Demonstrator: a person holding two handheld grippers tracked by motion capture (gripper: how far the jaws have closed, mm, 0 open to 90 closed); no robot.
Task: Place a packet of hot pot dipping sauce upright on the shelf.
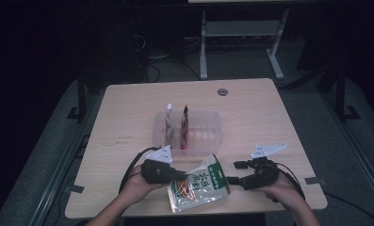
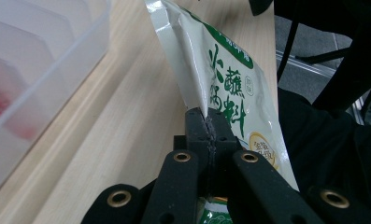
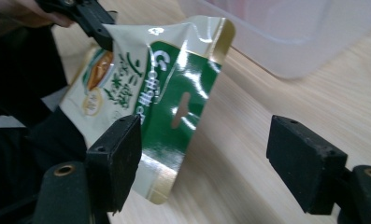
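Observation:
A green and cream food pouch (image 1: 199, 184) with printed characters is lifted off the near edge of the wooden table (image 1: 128, 117). My left gripper (image 1: 183, 176) is shut on the pouch's side edge; its jaws pinch the cream seam of the pouch (image 2: 220, 79) in the left gripper view. My right gripper (image 1: 232, 181) stands open just right of the pouch, its jaws spread on either side of the pouch's green top corner (image 3: 174, 107), nothing clamped.
A clear plastic divided bin (image 1: 208, 123) sits at the table's middle, holding a red pouch (image 1: 185, 126) and a pale one (image 1: 168, 121) upright. A round cable hole (image 1: 222, 92) is near the far edge. Dark floor and desk legs lie beyond.

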